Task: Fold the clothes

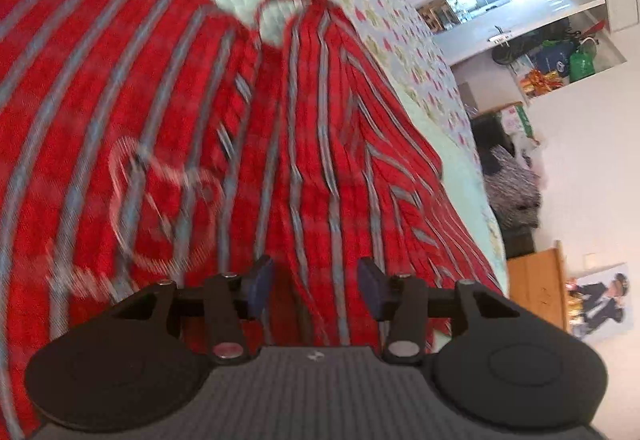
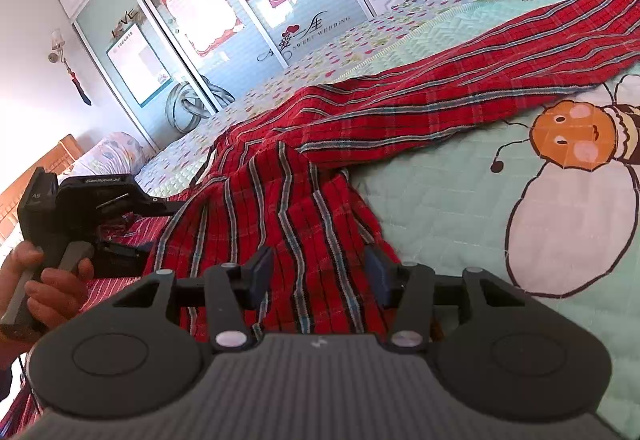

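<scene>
Cloth (image 2: 304, 200) in red stripes is spread on the bed (image 2: 460, 200), so it can be folded. Left tongs (image 1: 316, 286) are held half open above the cloth, empty. Right tongs (image 2: 320, 282) are half open over its bunched edge; no grip is seen.

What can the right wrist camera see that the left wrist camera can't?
Only the right wrist view shows the bee picture on the bed cover, the mirrored wardrobe doors, and a hand holding the other hand-held gripper. Only the left wrist view shows a white heart print on the cloth. Both show the red striped garment on the quilted bed cover.
</scene>
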The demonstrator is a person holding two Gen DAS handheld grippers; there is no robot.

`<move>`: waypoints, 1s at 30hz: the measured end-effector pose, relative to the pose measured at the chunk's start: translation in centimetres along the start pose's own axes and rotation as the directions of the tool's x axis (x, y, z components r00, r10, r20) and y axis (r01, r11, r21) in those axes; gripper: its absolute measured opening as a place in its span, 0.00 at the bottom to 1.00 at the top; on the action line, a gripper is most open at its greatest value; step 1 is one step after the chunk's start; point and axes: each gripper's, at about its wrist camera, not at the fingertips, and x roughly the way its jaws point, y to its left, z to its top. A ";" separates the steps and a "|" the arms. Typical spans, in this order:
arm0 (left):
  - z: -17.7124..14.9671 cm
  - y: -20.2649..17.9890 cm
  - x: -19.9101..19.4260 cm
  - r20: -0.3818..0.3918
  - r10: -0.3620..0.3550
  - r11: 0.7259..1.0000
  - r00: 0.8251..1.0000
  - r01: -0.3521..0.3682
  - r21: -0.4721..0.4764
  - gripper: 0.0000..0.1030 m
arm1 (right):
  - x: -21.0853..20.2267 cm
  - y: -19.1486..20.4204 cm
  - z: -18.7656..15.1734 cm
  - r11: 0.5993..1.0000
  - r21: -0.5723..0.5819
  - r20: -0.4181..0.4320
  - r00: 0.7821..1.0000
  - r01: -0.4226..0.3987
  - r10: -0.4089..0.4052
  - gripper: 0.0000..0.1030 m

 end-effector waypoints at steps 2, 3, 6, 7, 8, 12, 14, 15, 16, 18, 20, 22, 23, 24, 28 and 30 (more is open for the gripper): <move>-0.6 0.1 0.2 -0.006 -0.022 0.999 1.000 0.021 -0.026 0.47 | 0.0 -0.1 0.0 1.000 0.004 0.001 1.000 -0.002 0.002 0.51; -0.8 0.2 0.3 -0.007 -0.033 0.999 0.999 0.033 -0.042 0.45 | 0.0 -0.1 0.0 1.000 0.005 0.001 1.000 -0.004 0.004 0.51; -1.4 0.4 0.3 0.002 -0.029 0.998 1.000 0.030 -0.061 0.14 | 0.0 -0.2 0.0 1.000 0.012 0.003 1.000 -0.008 0.008 0.51; -1.4 0.6 0.4 -0.008 -0.022 0.997 1.000 0.022 -0.073 0.00 | 0.0 -0.2 0.0 1.000 0.013 0.003 1.000 -0.009 0.009 0.51; -1.5 0.8 0.4 -0.016 -0.022 0.996 1.000 0.021 -0.084 0.00 | 0.0 -0.3 0.0 1.000 0.015 0.003 1.000 -0.010 0.010 0.51; -1.1 -0.8 -2.1 0.036 0.109 0.994 0.993 -0.110 0.022 0.00 | 0.0 -0.3 0.0 1.000 0.018 0.004 1.000 -0.013 0.013 0.51; -0.5 -1.2 -2.9 0.056 0.248 0.964 0.967 -0.252 0.084 0.00 | 0.0 -0.3 0.0 1.000 0.017 0.004 1.000 -0.012 0.012 0.51; -0.4 -0.9 -2.9 0.051 0.269 0.957 0.962 -0.273 0.100 0.01 | 0.0 -0.3 0.0 1.000 0.016 0.003 1.000 -0.011 0.011 0.51; -0.3 -0.7 -2.8 0.041 0.267 0.958 0.963 -0.270 0.102 0.01 | 0.0 -0.2 0.0 1.000 0.015 0.003 1.000 -0.010 0.010 0.51; 0.0 -1.2 -2.6 0.028 0.270 0.955 0.962 -0.271 0.123 0.01 | 0.0 -0.2 0.0 1.000 0.011 0.002 1.000 -0.007 0.007 0.51; 0.3 -1.1 -2.6 0.017 0.258 0.960 0.966 -0.259 0.104 0.01 | 0.0 -0.2 0.1 1.000 0.010 0.001 1.000 -0.005 0.005 0.51; 0.3 -0.6 -3.0 0.018 0.246 0.968 0.969 -0.246 0.052 0.02 | 0.0 -0.1 0.1 1.000 0.010 -0.001 1.000 -0.004 0.004 0.51; -0.1 -0.4 -3.4 0.024 0.240 0.970 0.970 -0.241 0.033 0.02 | 0.0 -0.1 0.2 1.000 0.010 -0.003 1.000 -0.003 0.003 0.51; -0.3 -0.4 -3.9 0.034 0.239 0.970 0.970 -0.240 0.026 0.04 | 0.0 -0.1 0.2 1.000 0.011 -0.005 1.000 -0.003 0.003 0.51; -1.8 -1.0 -7.3 0.135 0.253 0.966 0.958 -0.258 0.018 0.17 | -0.1 -0.4 1.2 0.999 0.040 -0.044 0.999 -0.010 0.012 0.52; -3.7 -2.2 -8.7 0.142 0.185 0.980 0.972 -0.194 0.050 0.20 | -0.5 -0.2 2.2 0.997 0.074 -0.048 0.999 -0.003 0.006 0.53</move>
